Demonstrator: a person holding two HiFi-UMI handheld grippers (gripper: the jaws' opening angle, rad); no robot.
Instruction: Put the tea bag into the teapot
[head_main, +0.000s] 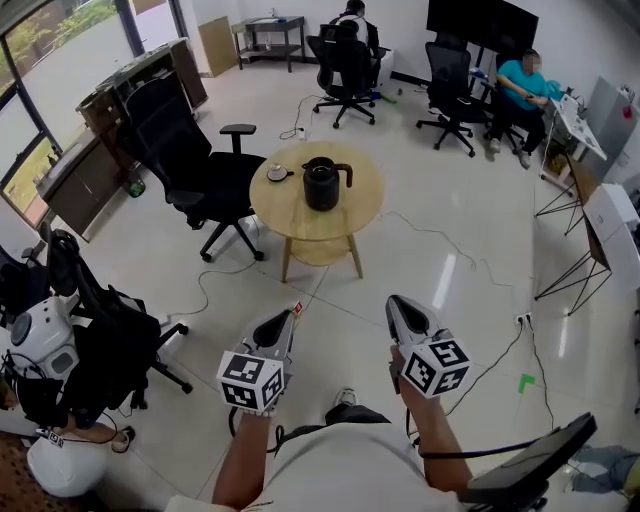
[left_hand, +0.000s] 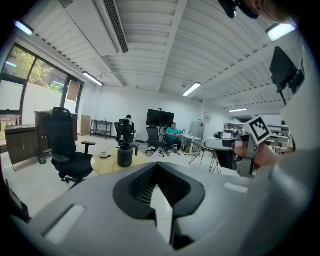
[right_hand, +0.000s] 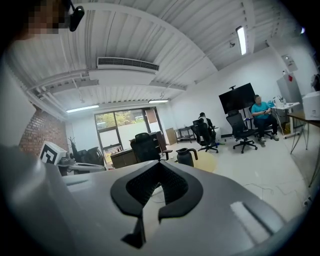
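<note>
Tongs on the left (head_main: 285, 322) were closed tip to tip with nothing between them, and the right tongs (head_main: 400, 308) were the same, pinched together and empty. Both were held low over the floor, well apart from the round counter (head_main: 300, 225). By my reading the task had not yet begun: this was the approach. The tea bag was too small to make out; it may have lain on the small dish (head_main: 277, 173) just left of the black teapot (head_main: 322, 185), which stood near the counter's middle. The next move called for walking up to the counter, opening one pair of tongs and finding the bag. A black office chair (head_main: 200, 170) crowded the counter's left side, and a cable (head_main: 430, 235) trailed across the floor on the right, a likely trip hazard.
</note>
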